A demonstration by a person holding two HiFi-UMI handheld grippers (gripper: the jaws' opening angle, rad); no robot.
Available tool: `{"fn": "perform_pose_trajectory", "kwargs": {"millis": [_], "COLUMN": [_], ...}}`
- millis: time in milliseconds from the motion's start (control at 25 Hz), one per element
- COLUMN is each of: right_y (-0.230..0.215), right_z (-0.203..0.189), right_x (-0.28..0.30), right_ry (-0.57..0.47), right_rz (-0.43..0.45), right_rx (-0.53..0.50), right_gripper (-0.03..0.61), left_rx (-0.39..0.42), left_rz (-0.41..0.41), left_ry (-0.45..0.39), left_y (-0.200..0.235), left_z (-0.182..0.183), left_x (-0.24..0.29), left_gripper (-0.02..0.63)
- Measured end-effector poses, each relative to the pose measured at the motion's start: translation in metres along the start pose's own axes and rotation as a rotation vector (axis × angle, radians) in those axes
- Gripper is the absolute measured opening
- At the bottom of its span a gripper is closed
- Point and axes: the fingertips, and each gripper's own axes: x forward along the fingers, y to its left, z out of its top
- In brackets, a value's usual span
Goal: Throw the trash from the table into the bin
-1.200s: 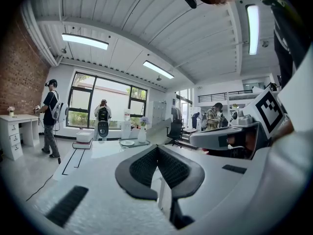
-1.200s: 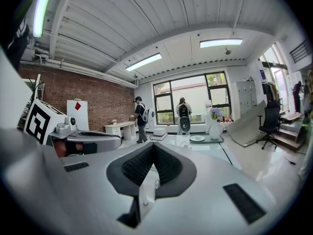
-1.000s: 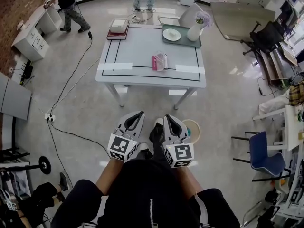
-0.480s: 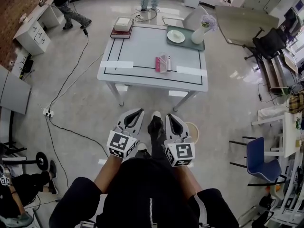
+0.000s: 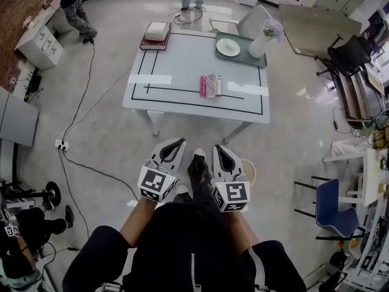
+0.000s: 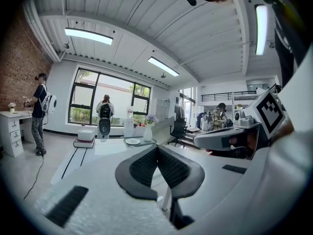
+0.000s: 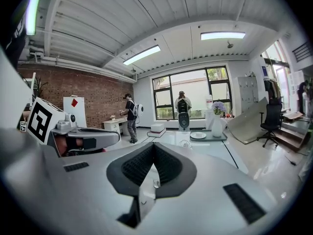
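Note:
The trash, a pink packet (image 5: pixel 203 85) with a clear wrapper or bottle (image 5: pixel 214 85) beside it, lies near the front middle of the white table (image 5: pixel 182 66). Both grippers are held side by side at waist height, well short of the table. My left gripper (image 5: pixel 177 143) is shut and empty, and my right gripper (image 5: pixel 219 149) is shut and empty too. In the left gripper view the left gripper (image 6: pixel 157 149) has its pads pressed together. The right gripper (image 7: pixel 153 147) looks the same in the right gripper view. A pale round bin (image 5: pixel 248 168) stands on the floor, partly hidden behind the right gripper.
On the table's far side are a green tray (image 5: pixel 237 52) holding a plate, a white vase (image 5: pixel 261 44) with flowers, and a box on books (image 5: pixel 155 31). A cable (image 5: pixel 91 169) and power strip (image 5: pixel 61 144) lie on the floor at left. A blue chair (image 5: pixel 332 199) stands at right.
The table has come a little nearer in the head view as I walk toward it. Both grippers stay shut, side by side. The person at the far left has moved further off.

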Motion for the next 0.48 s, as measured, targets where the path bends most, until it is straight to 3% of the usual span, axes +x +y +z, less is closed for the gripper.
{"fn": "perform_pose_trajectory", "kwargs": {"millis": [280, 480], "right_y": [-0.012, -0.024], "right_z": [0.004, 0.005], "right_x": [0.046, 0.078], "right_ry": [0.025, 0.045], "right_rz": [0.020, 0.036], "right_rx": [0.011, 0.029], "right_gripper": [0.008, 0.009], "left_rx": [0.000, -0.047], "left_rz": [0.022, 0.046], "left_ry": [0.014, 0.054], "left_y": [0.035, 0.056], "left_z": [-0.003, -0.008], "left_x": [0.026, 0.048], "left_gripper": [0.005, 0.005]}}
